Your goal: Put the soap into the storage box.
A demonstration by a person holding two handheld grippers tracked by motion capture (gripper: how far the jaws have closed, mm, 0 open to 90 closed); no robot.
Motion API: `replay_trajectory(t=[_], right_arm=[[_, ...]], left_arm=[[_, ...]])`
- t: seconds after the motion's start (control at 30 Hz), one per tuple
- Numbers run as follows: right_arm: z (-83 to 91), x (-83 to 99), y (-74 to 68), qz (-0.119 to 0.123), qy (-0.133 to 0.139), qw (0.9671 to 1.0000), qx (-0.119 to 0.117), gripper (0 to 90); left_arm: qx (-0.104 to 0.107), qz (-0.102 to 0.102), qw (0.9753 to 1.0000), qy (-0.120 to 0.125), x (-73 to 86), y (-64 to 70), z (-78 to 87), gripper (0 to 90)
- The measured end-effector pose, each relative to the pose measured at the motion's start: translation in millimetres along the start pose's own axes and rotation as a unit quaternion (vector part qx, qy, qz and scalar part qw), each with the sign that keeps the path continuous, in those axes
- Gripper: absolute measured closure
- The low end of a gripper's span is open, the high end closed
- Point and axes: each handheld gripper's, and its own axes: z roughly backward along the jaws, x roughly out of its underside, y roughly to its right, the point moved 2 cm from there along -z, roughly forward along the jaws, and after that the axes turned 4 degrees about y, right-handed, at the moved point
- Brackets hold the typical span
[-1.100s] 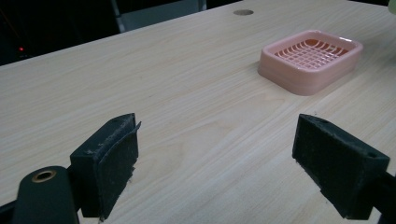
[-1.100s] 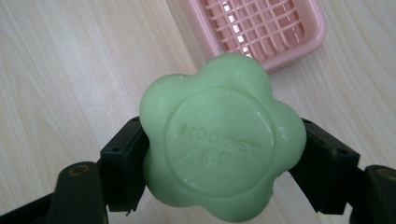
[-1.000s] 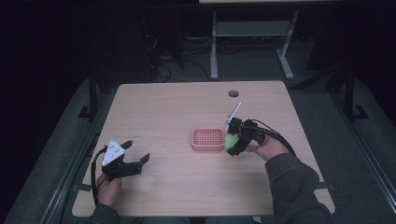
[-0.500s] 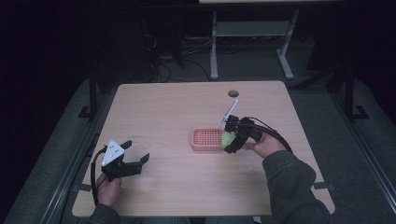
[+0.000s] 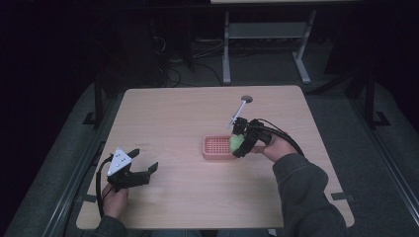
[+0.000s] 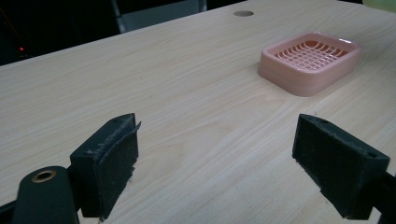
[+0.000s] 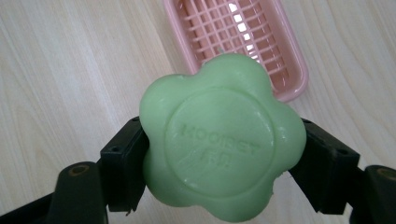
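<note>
Soap (image 7: 222, 135), green and shaped like a flower, is pinched between the two jaws of the right gripper (image 5: 240, 141), which presses it from both sides. In the high view this gripper holds the soap above the right end of the pink soap dish (image 5: 218, 147), near the middle of the wooden table (image 5: 168, 113). In the right gripper view the dish (image 7: 243, 37) lies below and a little beyond the soap, so the soap is not yet inside it.

I judge that the step in hand is the carrying of the soap to the dish. The next move probably calls for bringing the soap over the middle of the grid, lowering it until it rests flat, and only then opening the jaws. If the jaws open too early, the soap may fall on the rim and slide out.

The dish holds nothing now; in the left gripper view its slotted bottom (image 6: 312, 54) is bare.

The left gripper (image 5: 139, 165) waits near the left front corner of the table, well apart from the dish, with its jaws spread wide and nothing between them.
</note>
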Motion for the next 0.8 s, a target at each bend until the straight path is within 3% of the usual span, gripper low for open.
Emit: replay_trajectory(t=[0.37,0.8], right_arm=[[-6.2,-23.8,3.4,0.018,-0.010,0.9998,0.001,26.5],[-18.8,-38.0,9.4,0.017,-0.005,0.9998,-0.004,26.5]], left_arm=[[0.000,0.005,1.0000,0.002,0.4,-0.8,0.5,14.2],[0.000,0.007,1.0000,0.002,0.6,-1.1,0.8,14.2]])
